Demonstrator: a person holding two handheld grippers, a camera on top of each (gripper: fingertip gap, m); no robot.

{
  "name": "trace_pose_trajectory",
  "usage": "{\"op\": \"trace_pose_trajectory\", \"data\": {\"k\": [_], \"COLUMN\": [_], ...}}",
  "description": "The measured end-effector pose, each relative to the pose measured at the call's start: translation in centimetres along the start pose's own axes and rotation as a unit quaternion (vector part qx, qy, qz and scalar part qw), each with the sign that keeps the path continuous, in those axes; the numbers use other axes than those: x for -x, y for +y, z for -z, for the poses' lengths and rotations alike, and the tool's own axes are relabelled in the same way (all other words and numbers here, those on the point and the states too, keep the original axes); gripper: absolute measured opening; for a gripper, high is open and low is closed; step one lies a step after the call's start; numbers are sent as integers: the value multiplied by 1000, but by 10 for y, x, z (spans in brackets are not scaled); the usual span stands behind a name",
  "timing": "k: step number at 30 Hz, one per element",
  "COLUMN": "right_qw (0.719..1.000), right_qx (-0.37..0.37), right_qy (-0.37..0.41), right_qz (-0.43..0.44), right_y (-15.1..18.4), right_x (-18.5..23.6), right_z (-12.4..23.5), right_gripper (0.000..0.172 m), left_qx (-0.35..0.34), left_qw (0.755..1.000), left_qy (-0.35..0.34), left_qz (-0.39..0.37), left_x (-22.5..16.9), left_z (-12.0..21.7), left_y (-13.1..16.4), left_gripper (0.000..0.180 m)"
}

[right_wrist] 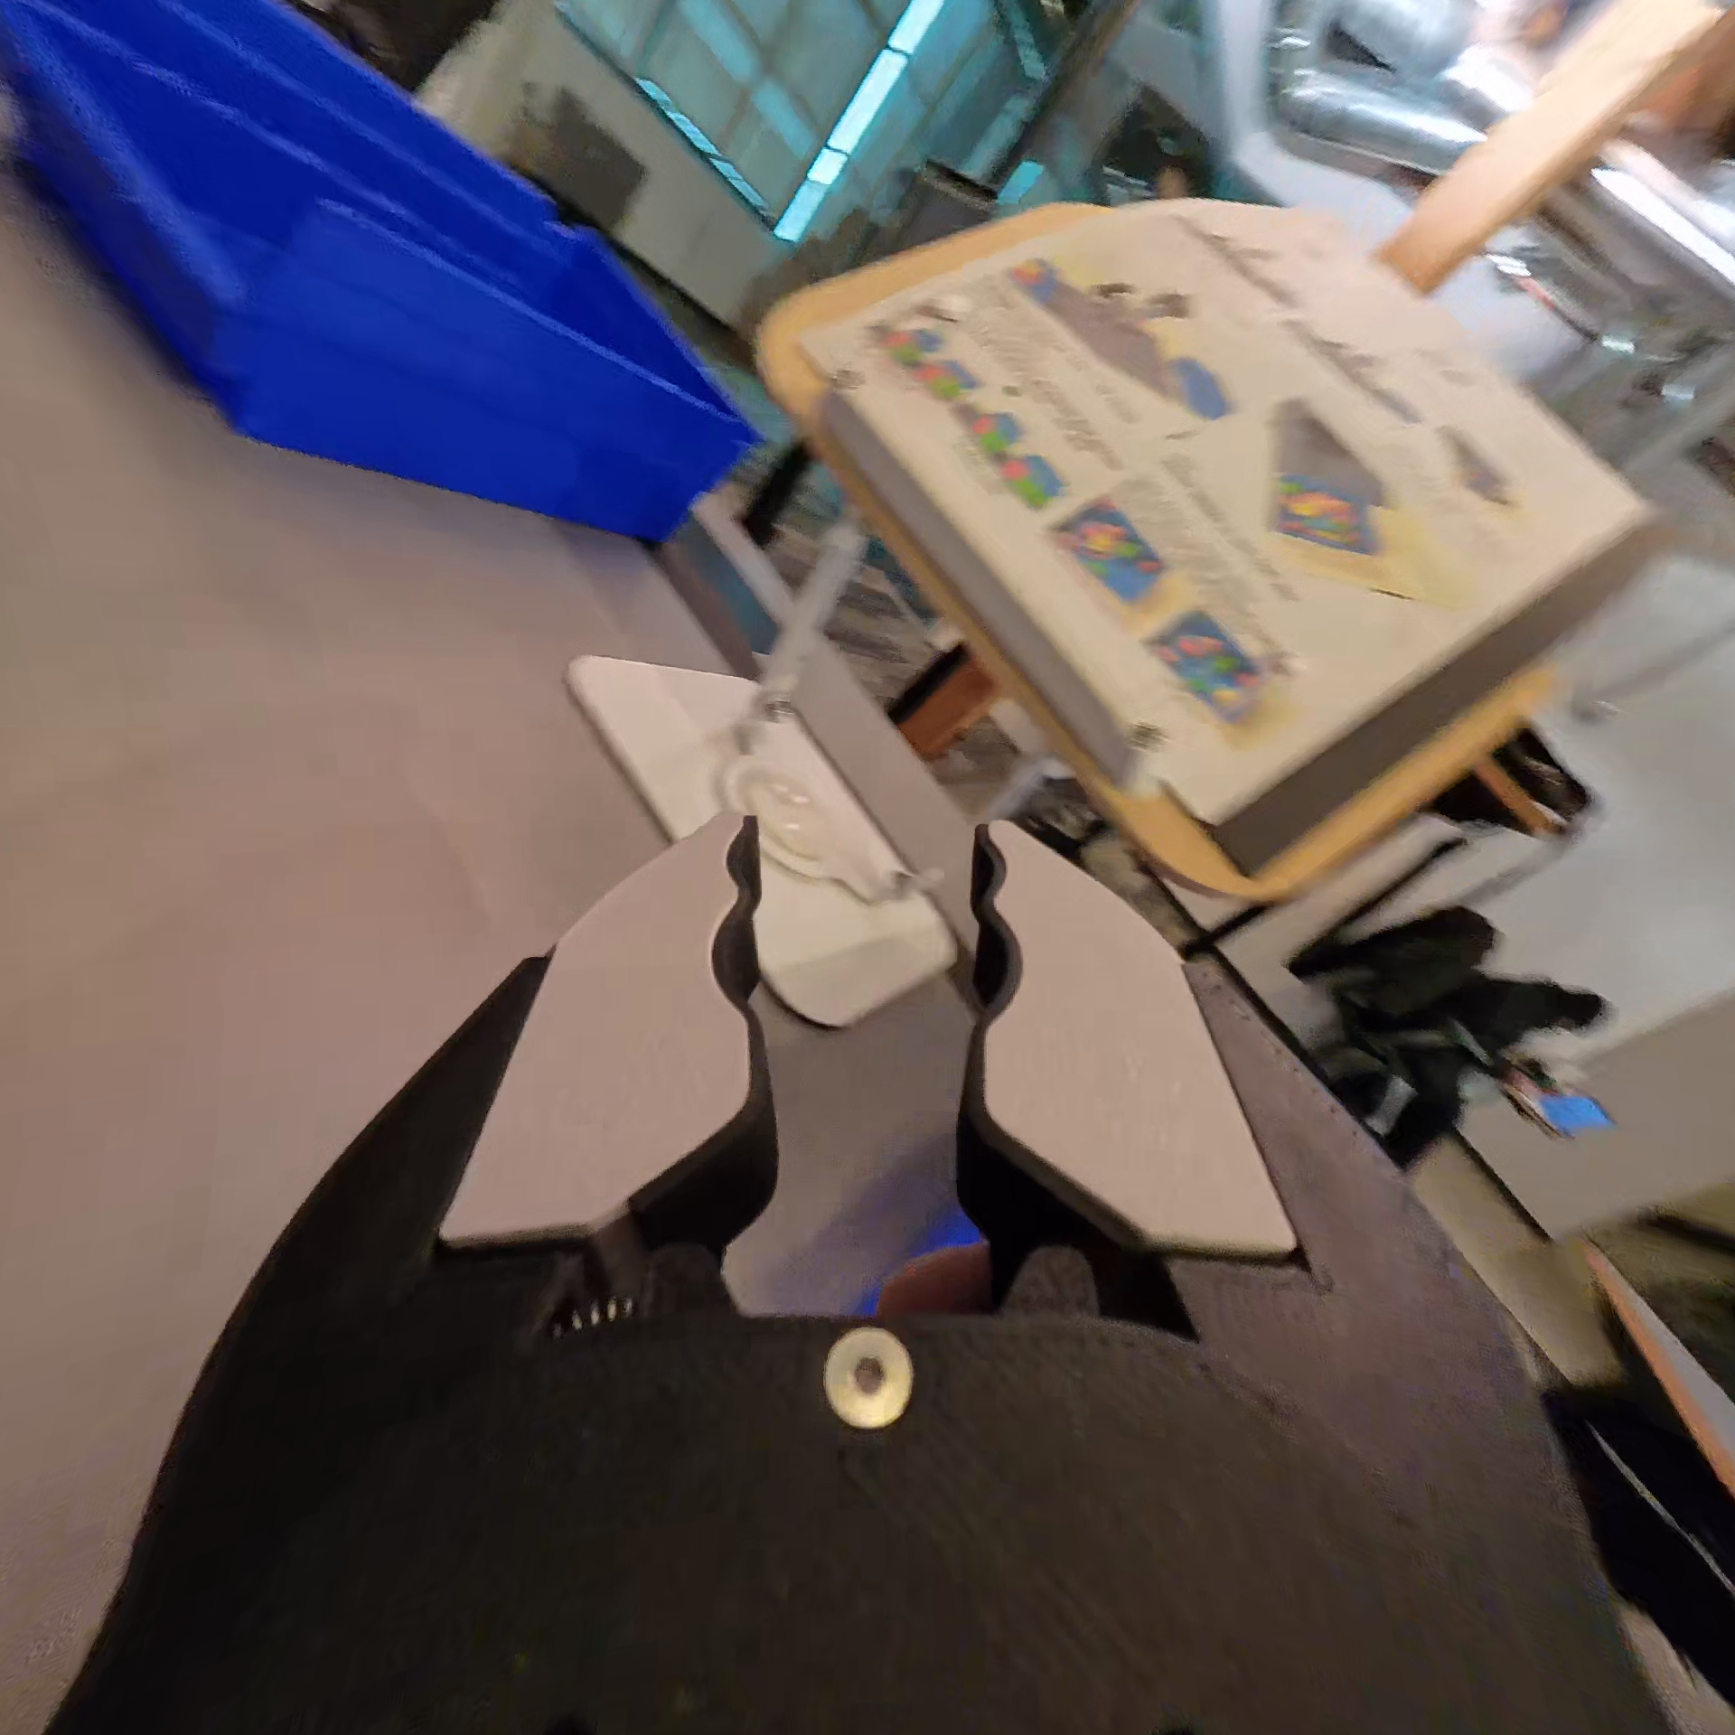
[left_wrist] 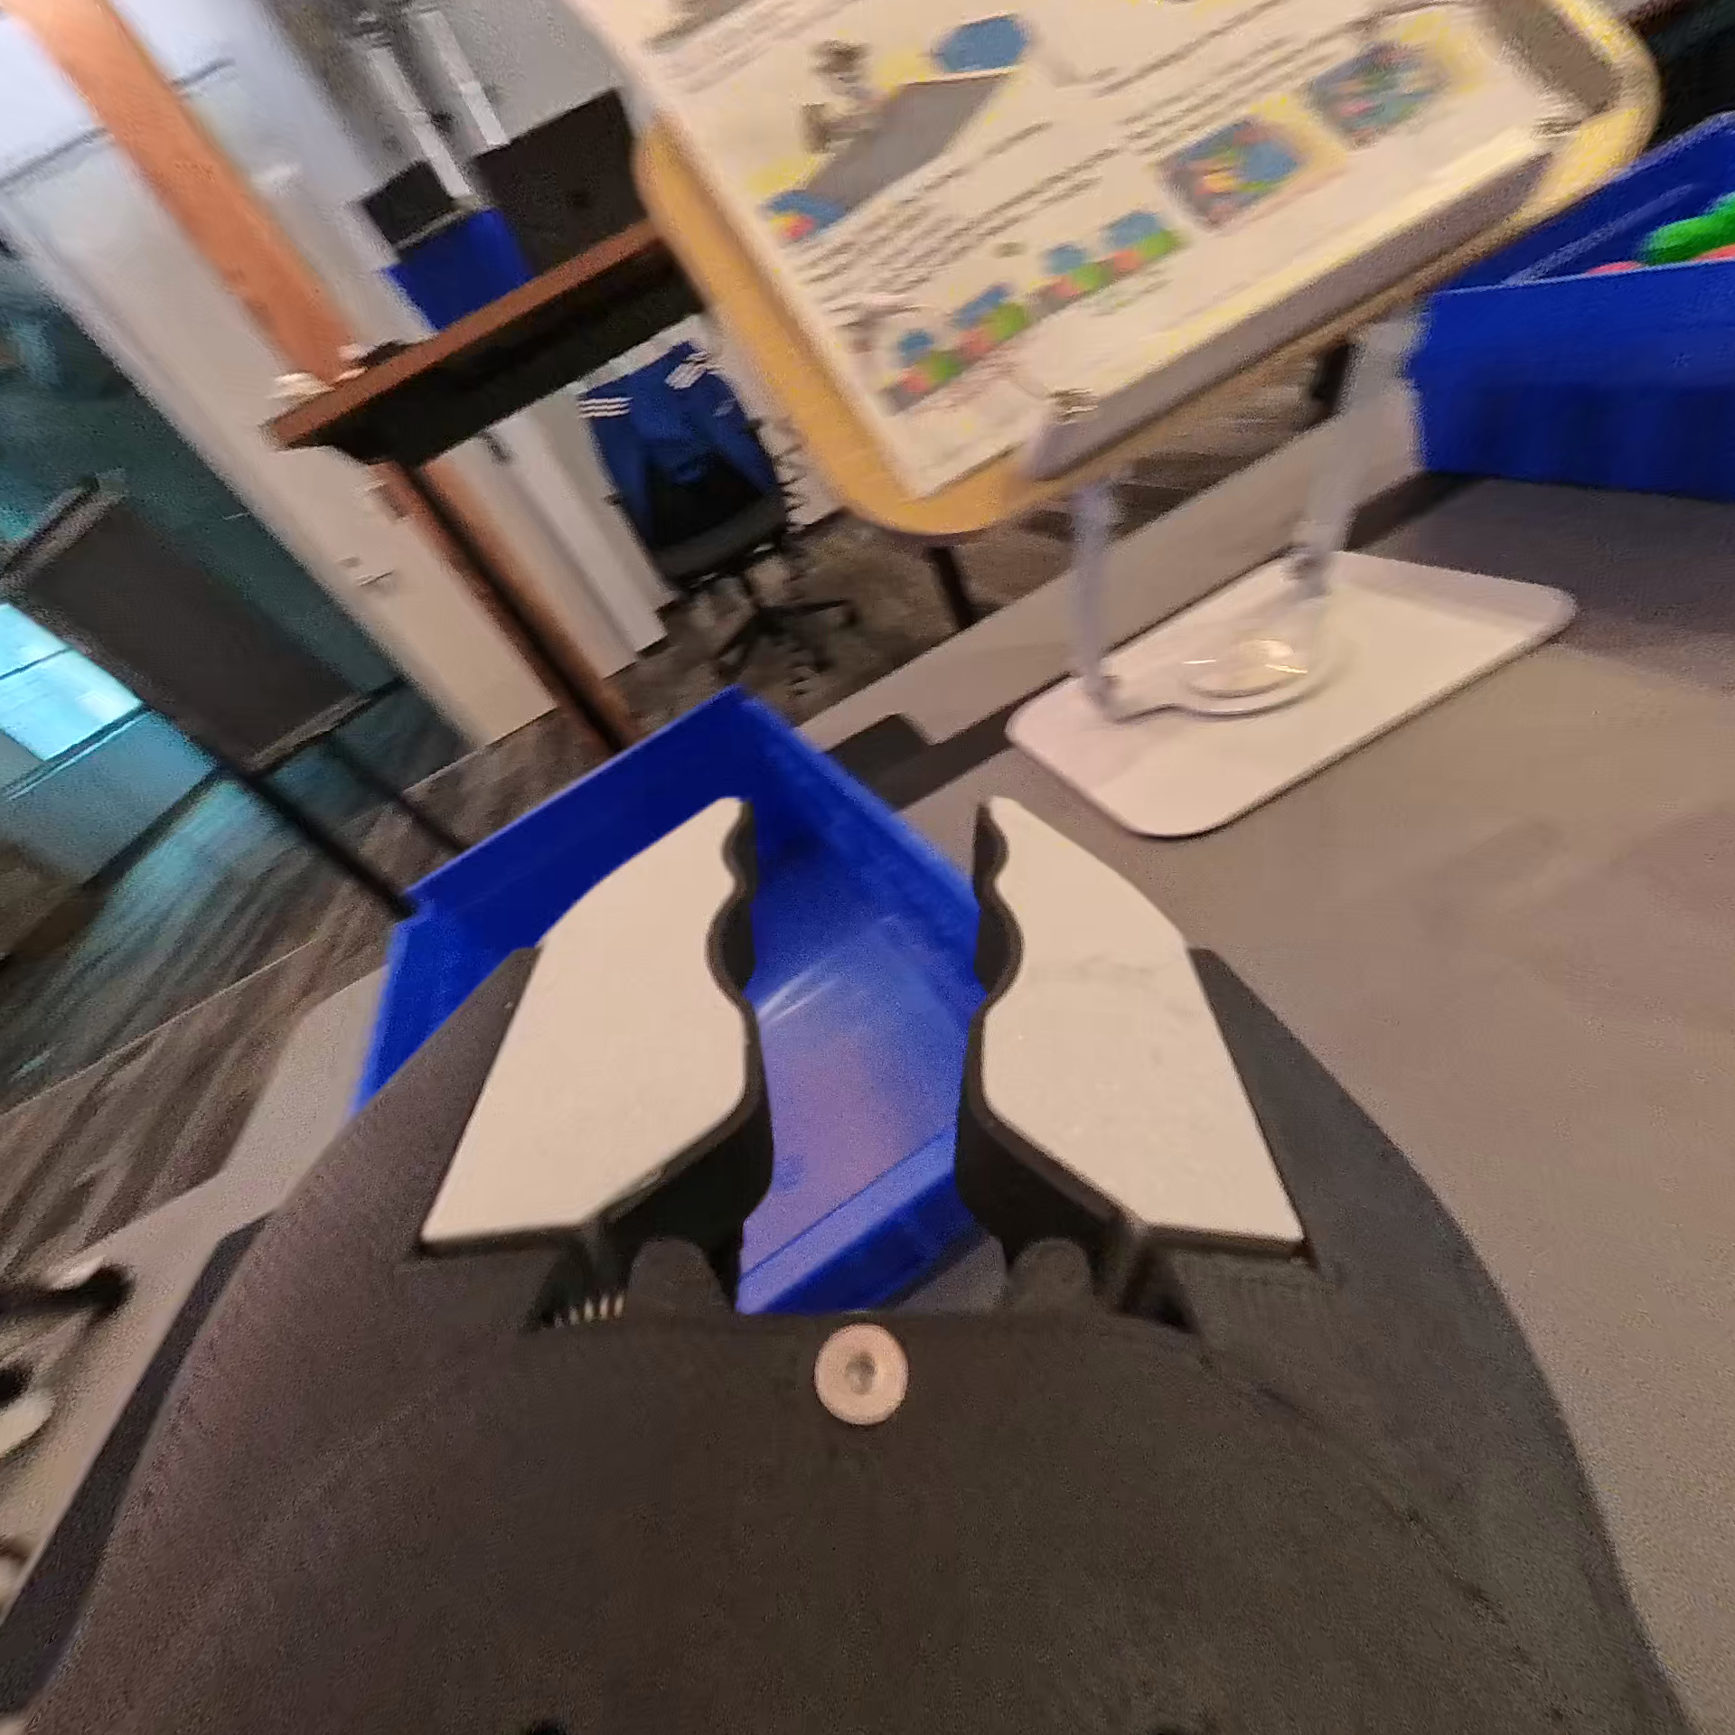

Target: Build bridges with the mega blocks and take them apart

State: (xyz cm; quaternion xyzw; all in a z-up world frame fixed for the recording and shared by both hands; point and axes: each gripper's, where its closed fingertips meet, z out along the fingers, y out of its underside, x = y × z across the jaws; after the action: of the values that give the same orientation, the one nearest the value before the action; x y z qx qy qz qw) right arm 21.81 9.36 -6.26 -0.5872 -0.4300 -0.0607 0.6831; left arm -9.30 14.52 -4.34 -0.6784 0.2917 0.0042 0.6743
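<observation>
My left gripper (left_wrist: 862, 826) is open with nothing between its fingers; it hovers over an empty blue bin (left_wrist: 826, 901) at the table's left edge. My right gripper (right_wrist: 859, 845) is open and holds nothing, above the grey table (right_wrist: 282, 751) near the white base of a stand (right_wrist: 807, 901). A second blue bin (left_wrist: 1577, 376) at the far right of the left wrist view holds green and red blocks (left_wrist: 1690, 239); it also shows in the right wrist view (right_wrist: 422, 357). Both views are blurred by motion.
An instruction sheet on a tilted board (left_wrist: 1108, 207) sits on a white stand base (left_wrist: 1296, 695) in the middle of the table; it also shows in the right wrist view (right_wrist: 1249, 526). Beyond the table edge are a desk (left_wrist: 488, 366), a chair (left_wrist: 723, 526) and dark clothing (right_wrist: 1436, 1014). One gripper's finger ends stand about 30 cm off the other's.
</observation>
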Motion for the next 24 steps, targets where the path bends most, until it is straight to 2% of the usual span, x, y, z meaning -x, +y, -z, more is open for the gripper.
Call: {"op": "trace_pose_trajectory", "data": {"k": [3, 5, 7, 10, 12, 16, 22, 24], "right_qw": [994, 981, 964, 941, 932, 920, 905, 898], "right_qx": [28, 55, 95, 147, 176, 226, 278, 287], "right_qy": [109, 186, 246, 292, 298, 287, 230, 222], "right_qz": [-11, -23, -44, -82, -112, -142, -226, -249], "right_y": [14, 34, 64, 113, 140, 182, 227, 237], "right_x": [-73, -127, -172, -211, -219, -219, -195, -191], "right_z": [29, 55, 80, 110, 121, 125, 110, 107], "right_gripper": [46, 50, 61, 71, 73, 74, 76, 65], "left_qx": [1, 24, 48, 84, 105, 136, 163, 169], "left_qw": [997, 993, 988, 978, 972, 966, 958, 954], "left_qy": [-62, -102, -130, -149, -156, -130, -72, -50], "left_qz": [34, 48, 75, 118, 139, 178, 226, 241], "left_x": [55, 89, 117, 144, 154, 152, 137, 132], "left_z": [17, 25, 30, 30, 29, 20, 2, -5], "left_y": [10, 29, 51, 84, 100, 122, 143, 150], "left_gripper": [56, 67, 79, 96, 104, 103, 91, 78]}}
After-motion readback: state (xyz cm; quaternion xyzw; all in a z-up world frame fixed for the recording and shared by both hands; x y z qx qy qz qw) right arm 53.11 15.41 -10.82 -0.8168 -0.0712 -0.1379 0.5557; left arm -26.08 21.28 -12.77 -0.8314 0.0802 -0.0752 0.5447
